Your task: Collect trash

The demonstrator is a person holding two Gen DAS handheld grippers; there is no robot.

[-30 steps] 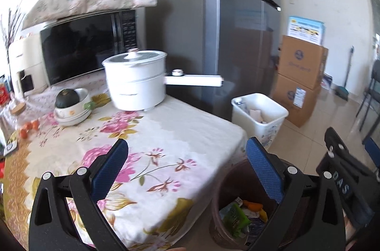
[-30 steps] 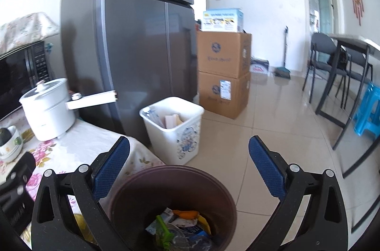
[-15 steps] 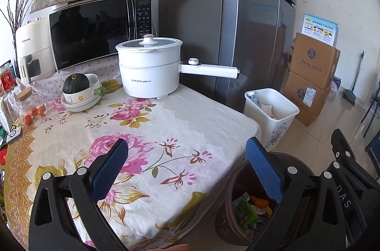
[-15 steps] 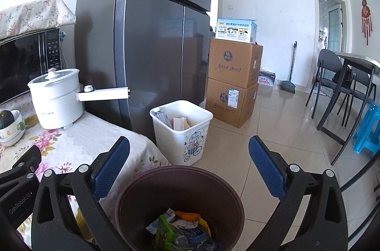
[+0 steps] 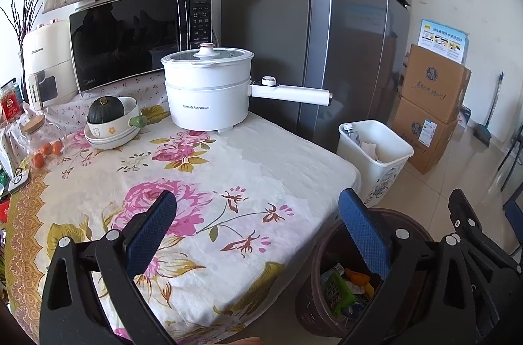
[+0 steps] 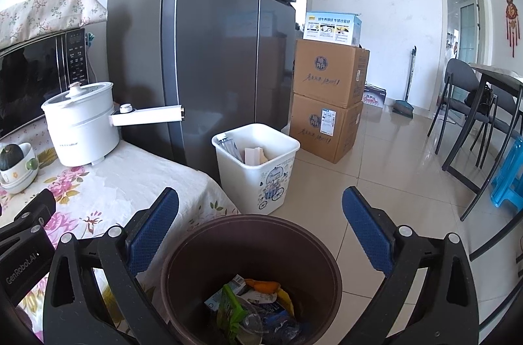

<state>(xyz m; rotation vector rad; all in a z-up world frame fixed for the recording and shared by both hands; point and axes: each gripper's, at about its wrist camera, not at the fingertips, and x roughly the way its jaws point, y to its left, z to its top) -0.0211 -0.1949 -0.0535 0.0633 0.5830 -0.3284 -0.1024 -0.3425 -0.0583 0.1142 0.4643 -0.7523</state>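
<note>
Since a second ago both cameras have pulled back and up: the microwave (image 5: 140, 41) and electric pot (image 5: 209, 90) now sit fuller in the left wrist view, and more of the refrigerator (image 6: 222, 44) shows in the right. The left gripper (image 5: 258, 227) hangs over the near edge of the floral tablecloth (image 5: 196, 181), its blue pads spread wide with nothing between them. The right gripper (image 6: 261, 224) hovers above the brown trash bin (image 6: 196, 250), likewise spread and empty. The bin stands on the tiled floor just beside the table corner and holds the collected trash (image 6: 251, 309): a green wrapper, an orange scrap and other crumpled packaging (individual items hard to separate). Behind it, near the refrigerator, stands a white wastebasket (image 6: 261, 175) with papers inside, and beyond that two stacked cardboard boxes (image 6: 327, 103). On the table, a bowl (image 5: 114, 123) carries a dark green squash.
</note>
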